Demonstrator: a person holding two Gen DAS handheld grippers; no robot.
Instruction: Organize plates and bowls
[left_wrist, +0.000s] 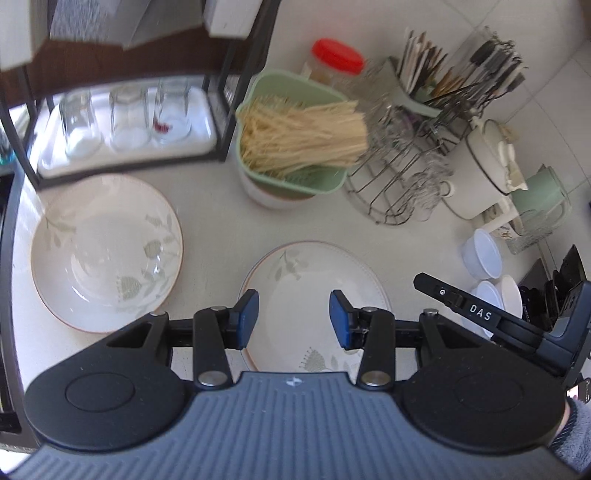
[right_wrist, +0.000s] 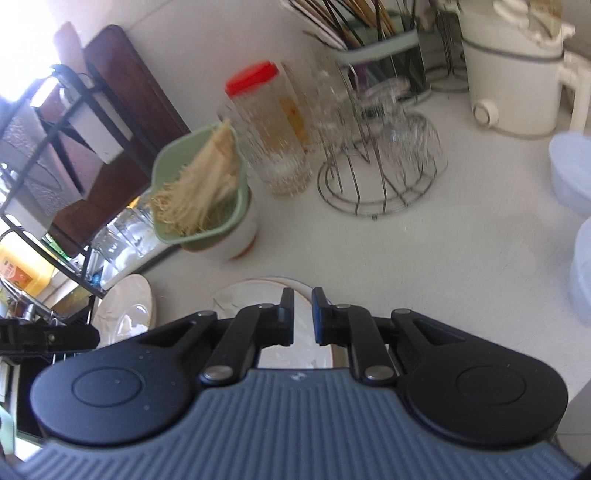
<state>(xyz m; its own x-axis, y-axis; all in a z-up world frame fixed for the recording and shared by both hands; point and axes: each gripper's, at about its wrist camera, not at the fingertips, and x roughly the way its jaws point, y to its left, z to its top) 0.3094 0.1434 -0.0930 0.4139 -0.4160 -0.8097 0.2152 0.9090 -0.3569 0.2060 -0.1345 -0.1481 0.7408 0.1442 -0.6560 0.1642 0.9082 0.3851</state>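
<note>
Two plates lie apart on the table (left_wrist: 207, 221): a deep plate (left_wrist: 107, 253) at left of the left wrist view and a flat plate (left_wrist: 314, 295) at lower centre. To stack them, take one by its rim, lift it level, and lower it centred onto the other. Small white bowls (left_wrist: 484, 258) sit at right. Your left tongs (left_wrist: 294, 319) stand half open above the flat plate, holding nothing. Your right tongs (right_wrist: 303, 315) are nearly shut and empty, poised over that plate's edge.
</note>
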